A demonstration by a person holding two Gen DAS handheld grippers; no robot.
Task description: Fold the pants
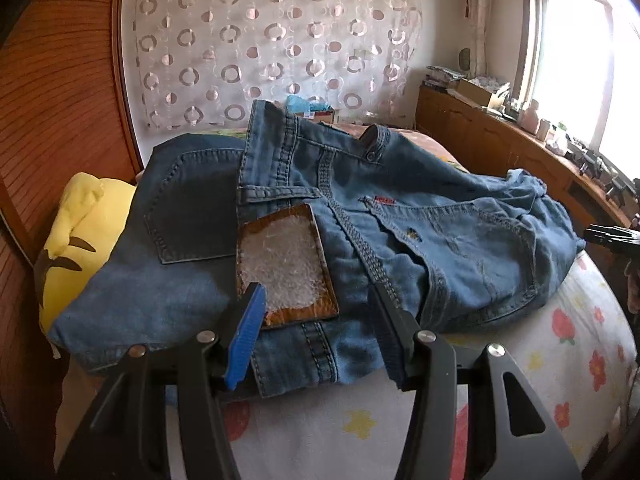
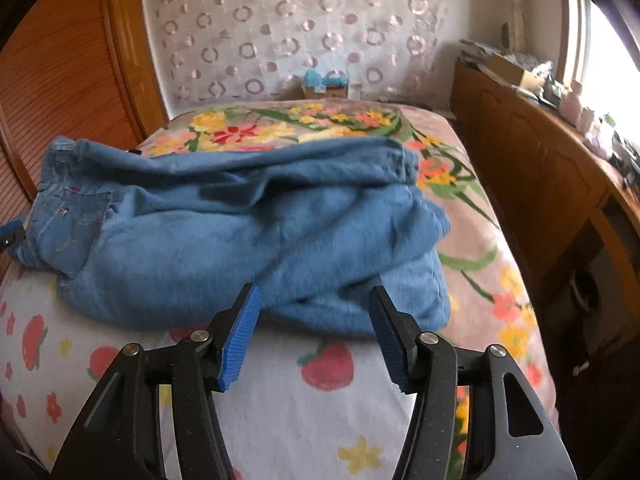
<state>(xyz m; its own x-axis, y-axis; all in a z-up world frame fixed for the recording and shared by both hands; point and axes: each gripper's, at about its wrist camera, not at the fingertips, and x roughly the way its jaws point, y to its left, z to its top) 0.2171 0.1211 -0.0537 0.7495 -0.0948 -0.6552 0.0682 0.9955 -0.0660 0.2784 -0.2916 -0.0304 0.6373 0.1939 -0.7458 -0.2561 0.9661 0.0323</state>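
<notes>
Jeans bunched on bed, just ahead of both tools, parted, holding nothing

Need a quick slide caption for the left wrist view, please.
Open left gripper poised over the waistband patch of blue jeans lying on a floral bed.

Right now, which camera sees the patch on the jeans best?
The left wrist view: the brown patch with white fuzz lies close ahead, just beyond the open left gripper. The right wrist view shows the jeans only from the leg end; no patch shows there.
</notes>
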